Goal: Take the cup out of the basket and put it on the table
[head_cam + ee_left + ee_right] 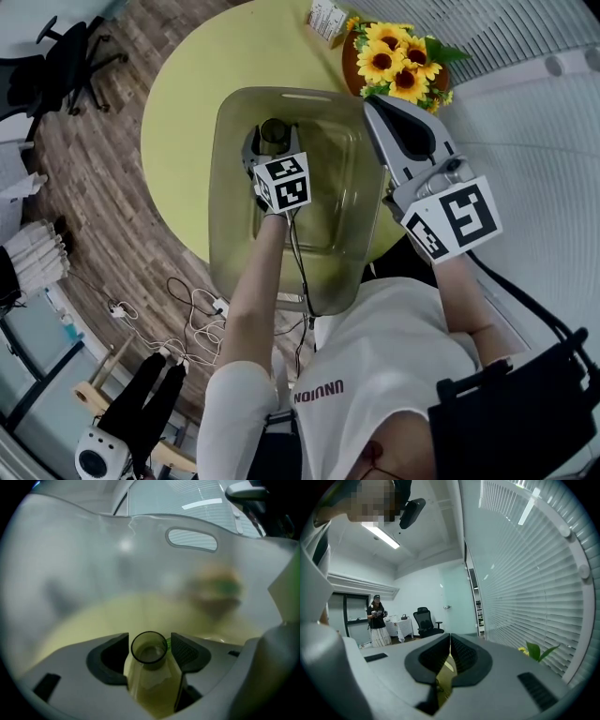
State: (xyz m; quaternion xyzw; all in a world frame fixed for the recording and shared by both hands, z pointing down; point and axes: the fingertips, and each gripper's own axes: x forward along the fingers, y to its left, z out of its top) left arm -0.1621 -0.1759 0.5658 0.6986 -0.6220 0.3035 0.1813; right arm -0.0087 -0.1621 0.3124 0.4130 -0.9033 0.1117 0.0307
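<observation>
Holds the left tool (150,641) spread wide, low inside the basket (230,197), with the cup (149,672) standing upright between the pads and no firm pinch to be seen. Holds the right tool (450,638) pressed together on nothing, raised over the basket's right rim and pointed out into the room.

Looks to be at the very start of the job: cup reached and bracketed, not yet gripped, not yet lifted. Left to do, judging from this: closing on the cup, raising it clear of the basket's walls, and setting it down on the yellow-green surface (183,103) outside the basket.

Shows the cup on the basket's floor, near its far end: small, narrow, smoky and see-through, with a round open mouth and, it seems, nothing inside. Shows room for it on the surface to the basket's left and beyond its far wall, with sunflowers (398,61) just past the basket's far right corner.
</observation>
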